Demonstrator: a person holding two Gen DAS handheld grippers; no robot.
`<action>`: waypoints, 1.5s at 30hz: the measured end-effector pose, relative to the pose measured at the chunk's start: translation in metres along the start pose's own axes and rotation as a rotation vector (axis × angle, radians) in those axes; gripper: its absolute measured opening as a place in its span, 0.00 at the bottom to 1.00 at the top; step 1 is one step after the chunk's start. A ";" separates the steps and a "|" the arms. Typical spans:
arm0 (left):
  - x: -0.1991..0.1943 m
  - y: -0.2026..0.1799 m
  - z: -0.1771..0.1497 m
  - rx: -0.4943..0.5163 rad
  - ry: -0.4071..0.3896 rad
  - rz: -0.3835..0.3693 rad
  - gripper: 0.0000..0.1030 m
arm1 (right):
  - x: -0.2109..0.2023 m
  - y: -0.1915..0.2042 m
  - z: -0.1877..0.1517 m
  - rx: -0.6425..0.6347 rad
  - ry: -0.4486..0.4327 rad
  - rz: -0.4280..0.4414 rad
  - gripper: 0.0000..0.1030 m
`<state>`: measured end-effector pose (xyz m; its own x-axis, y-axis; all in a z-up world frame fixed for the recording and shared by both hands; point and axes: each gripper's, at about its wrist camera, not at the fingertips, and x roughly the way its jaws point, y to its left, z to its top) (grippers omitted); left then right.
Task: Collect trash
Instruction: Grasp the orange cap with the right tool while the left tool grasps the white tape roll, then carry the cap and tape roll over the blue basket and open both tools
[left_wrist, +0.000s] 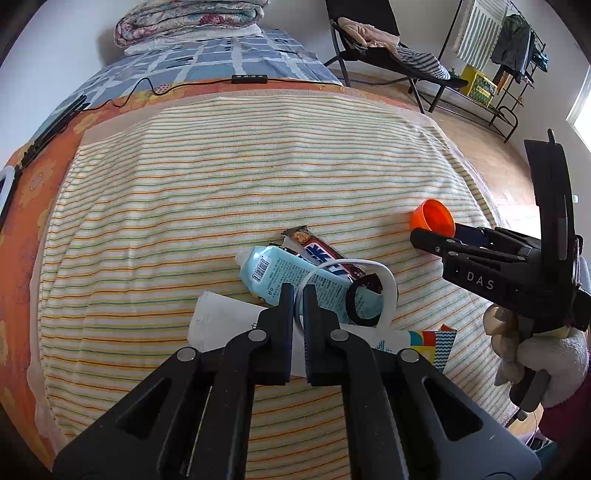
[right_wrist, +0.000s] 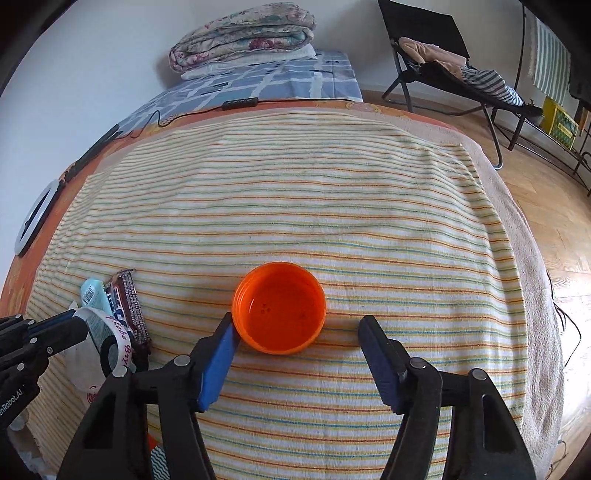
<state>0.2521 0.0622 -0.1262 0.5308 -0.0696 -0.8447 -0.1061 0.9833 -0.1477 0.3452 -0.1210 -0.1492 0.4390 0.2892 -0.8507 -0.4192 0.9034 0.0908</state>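
Your left gripper (left_wrist: 298, 295) is clamped on the white bag handle (left_wrist: 386, 284), with the blue tube (left_wrist: 291, 277) and candy wrapper (left_wrist: 325, 254) lying by the bag. Your right gripper (right_wrist: 295, 332) stands part-open around the orange lid (right_wrist: 279, 308), not yet gripping it. All 3 pieces remain uncollected.

Both wrist views look steeply down, close over the striped cloth (left_wrist: 258, 177), toward the far wall. They share the orange lid (right_wrist: 279, 308) and wrapper pile (left_wrist: 314, 280).
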 end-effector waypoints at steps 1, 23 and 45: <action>-0.002 0.000 0.000 -0.004 -0.003 -0.004 0.02 | 0.000 0.001 0.001 -0.003 -0.001 0.004 0.52; -0.060 -0.024 -0.017 0.029 -0.070 -0.040 0.02 | -0.061 0.006 -0.012 -0.030 -0.062 0.034 0.46; -0.132 -0.016 -0.125 0.004 -0.064 0.000 0.02 | -0.158 0.049 -0.115 -0.152 -0.075 0.100 0.46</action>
<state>0.0791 0.0350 -0.0768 0.5833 -0.0589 -0.8101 -0.1031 0.9839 -0.1457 0.1638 -0.1585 -0.0700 0.4448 0.4029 -0.7999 -0.5761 0.8126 0.0890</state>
